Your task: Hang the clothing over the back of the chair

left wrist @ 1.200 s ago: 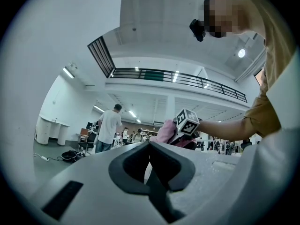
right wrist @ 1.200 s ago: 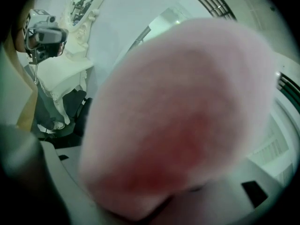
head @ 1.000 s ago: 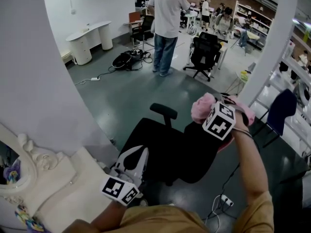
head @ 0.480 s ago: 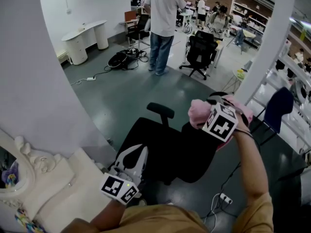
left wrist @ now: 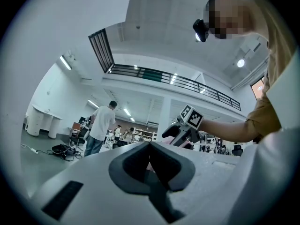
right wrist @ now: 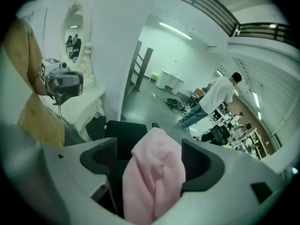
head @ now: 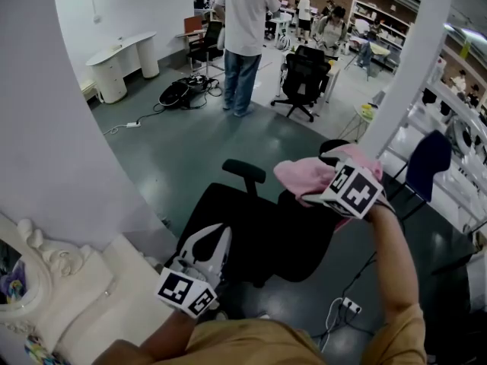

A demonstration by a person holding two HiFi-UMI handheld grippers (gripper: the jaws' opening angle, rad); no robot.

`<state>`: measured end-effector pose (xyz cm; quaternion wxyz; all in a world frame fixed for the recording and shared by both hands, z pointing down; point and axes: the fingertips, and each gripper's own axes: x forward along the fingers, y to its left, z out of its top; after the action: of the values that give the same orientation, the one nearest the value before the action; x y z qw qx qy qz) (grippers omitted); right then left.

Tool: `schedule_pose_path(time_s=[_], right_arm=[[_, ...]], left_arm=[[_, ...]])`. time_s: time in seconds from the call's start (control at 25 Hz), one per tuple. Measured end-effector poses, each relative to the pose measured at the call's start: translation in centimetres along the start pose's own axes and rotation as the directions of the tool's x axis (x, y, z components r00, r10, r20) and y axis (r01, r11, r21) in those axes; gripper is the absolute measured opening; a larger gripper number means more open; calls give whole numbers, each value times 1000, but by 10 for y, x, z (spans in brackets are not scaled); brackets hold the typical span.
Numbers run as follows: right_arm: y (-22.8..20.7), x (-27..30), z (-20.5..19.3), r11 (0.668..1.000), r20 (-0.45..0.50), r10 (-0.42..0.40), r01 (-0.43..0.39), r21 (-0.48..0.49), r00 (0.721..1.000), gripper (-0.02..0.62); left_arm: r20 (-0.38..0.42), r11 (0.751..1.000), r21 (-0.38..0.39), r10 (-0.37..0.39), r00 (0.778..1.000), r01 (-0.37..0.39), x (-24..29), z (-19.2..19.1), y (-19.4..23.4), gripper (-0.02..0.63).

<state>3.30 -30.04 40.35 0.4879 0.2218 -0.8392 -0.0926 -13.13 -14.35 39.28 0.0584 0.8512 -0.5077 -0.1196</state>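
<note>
Fingers [right wrist: 101,159] of the right gripper [right wrist: 151,168] pinch a bunched fold of the pink clothing [right wrist: 157,146], which hangs above the black chair [head: 251,226] at its 2 o'clock edge. The left gripper [left wrist: 150,170] has its fingers pressed together on nothing. Released as a wad, the cloth would likely slump off the chair back — or a nudge could turn the chair on the smooth grey-green floor [head: 175,150]. A white vanity [head: 99,280] stands at 8 o'clock and a standing person [head: 243,21] at 12.

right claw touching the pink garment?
Touching. The right gripper view shows the garment pinched between the jaws of the right claw.
</note>
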Motion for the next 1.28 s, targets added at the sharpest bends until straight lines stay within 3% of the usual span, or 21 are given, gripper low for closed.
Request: schedule_pose_path(time_s=[0.16,0.36,0.8,0.96,1.12,1.28], right_arm=[[-7,-11,7,993,120,-19,5,121,993,396],[-13,-37,17,965,279,-59,-17,263,959,338],[-17,-81,-2,909,365,-258,98,405,894,223],[-13,-108,-8,881,405,-347,146,451,846,171],[-6,-134,-17,850,459,-405,141,508,791,137],[1,-163,-30,801,484,-487,151,579,727,60]], left_arm=[[-5,1000,-14,-14,1000,14,-1,-3,0,5],[-10,999,-27,-28,1000,28,-3,-5,0,5],[-17,998,-29,-55,998,54,-11,-1,-2,3],[-17,998,-16,-69,997,69,-9,4,-6,5],[-8,998,3,-68,998,68,-11,12,-7,5],[8,997,28,-65,998,65,-10,23,-7,5]])
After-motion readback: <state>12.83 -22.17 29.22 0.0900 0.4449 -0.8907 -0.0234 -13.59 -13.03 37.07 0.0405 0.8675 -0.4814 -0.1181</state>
